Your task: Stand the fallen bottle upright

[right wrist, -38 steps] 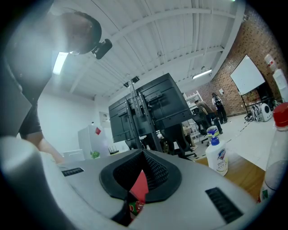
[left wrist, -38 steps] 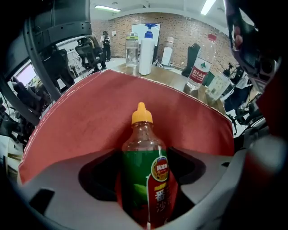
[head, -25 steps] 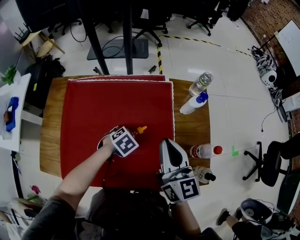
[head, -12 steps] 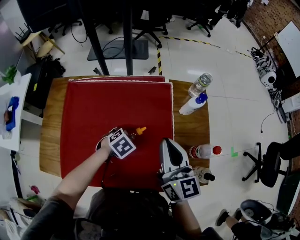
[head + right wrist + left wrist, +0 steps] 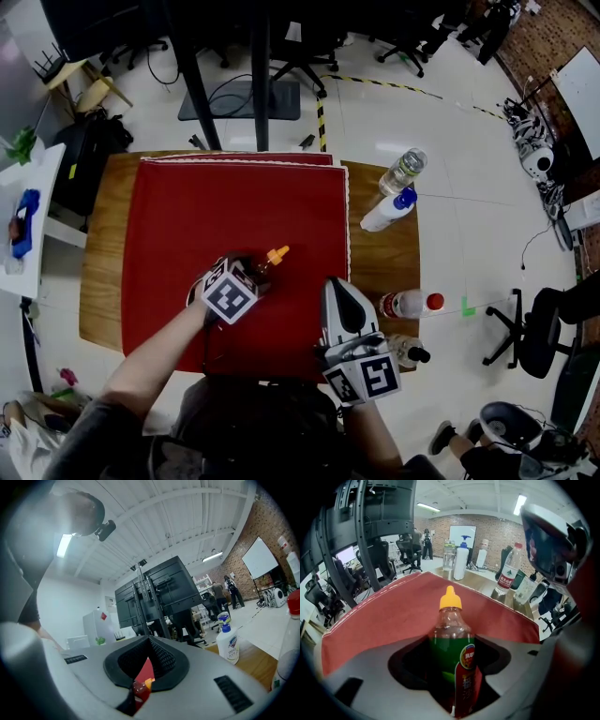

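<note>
A small bottle (image 5: 265,265) with an orange cap, a green and red label and dark contents is over the red cloth (image 5: 234,202). My left gripper (image 5: 253,275) is shut on its body. In the head view its cap points to the upper right. In the left gripper view the bottle (image 5: 452,653) sits between the pads of the left gripper (image 5: 452,645), cap away from the camera. My right gripper (image 5: 339,292) hovers at the cloth's near right corner, jaws together with nothing held. In the right gripper view the bottle (image 5: 140,689) shows through the gap below the right gripper (image 5: 150,641).
On the bare wooden table (image 5: 380,258) right of the cloth stand a clear water bottle (image 5: 401,169) and a white pump bottle (image 5: 384,210). A red-capped bottle (image 5: 408,302) lies there, and a dark-capped bottle (image 5: 405,351) sits by the near edge. Office chairs ring the table.
My left gripper has risen and tipped with the bottle, so its marker cube has slid toward the lower left of the head view. The right gripper has stayed still.
</note>
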A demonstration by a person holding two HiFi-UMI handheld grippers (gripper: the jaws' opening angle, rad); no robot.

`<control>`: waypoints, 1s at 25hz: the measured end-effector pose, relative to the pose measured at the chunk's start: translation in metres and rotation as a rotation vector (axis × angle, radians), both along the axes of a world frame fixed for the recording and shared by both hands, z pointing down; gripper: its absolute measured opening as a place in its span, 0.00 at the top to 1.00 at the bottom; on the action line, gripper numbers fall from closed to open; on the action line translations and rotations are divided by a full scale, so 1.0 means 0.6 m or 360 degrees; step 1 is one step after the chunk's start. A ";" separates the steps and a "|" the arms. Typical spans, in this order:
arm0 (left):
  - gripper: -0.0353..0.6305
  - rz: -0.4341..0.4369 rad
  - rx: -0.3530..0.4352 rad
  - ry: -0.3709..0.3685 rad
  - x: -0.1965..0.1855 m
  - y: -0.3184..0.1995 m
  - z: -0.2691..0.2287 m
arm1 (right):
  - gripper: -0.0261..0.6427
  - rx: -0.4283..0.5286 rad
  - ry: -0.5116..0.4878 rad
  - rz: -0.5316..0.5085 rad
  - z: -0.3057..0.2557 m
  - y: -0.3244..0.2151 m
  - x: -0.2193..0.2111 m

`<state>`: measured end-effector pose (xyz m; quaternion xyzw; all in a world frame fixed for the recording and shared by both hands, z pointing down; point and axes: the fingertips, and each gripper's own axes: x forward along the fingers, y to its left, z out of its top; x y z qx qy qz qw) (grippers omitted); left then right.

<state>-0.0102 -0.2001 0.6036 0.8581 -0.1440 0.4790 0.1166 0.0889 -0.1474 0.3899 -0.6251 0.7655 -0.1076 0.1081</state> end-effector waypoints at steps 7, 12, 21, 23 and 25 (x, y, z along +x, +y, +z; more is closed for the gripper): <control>0.47 -0.0183 0.0026 0.0311 0.002 -0.011 -0.054 | 0.93 -0.0003 0.0003 -0.0006 -0.001 0.005 -0.008; 0.47 -0.0258 0.0095 0.0515 -0.005 -0.020 -0.084 | 0.93 -0.0003 0.0011 -0.0022 0.000 0.010 -0.018; 0.47 -0.0487 0.0333 0.0878 -0.053 -0.023 -0.155 | 0.93 -0.0028 0.0045 -0.0031 0.008 0.008 -0.048; 0.47 -0.0519 0.0407 0.0967 -0.069 -0.020 -0.171 | 0.93 0.0007 0.0056 -0.0034 0.005 0.006 -0.057; 0.47 -0.0545 0.0440 0.1045 -0.085 -0.014 -0.179 | 0.93 0.0001 0.0064 -0.0049 0.008 0.006 -0.069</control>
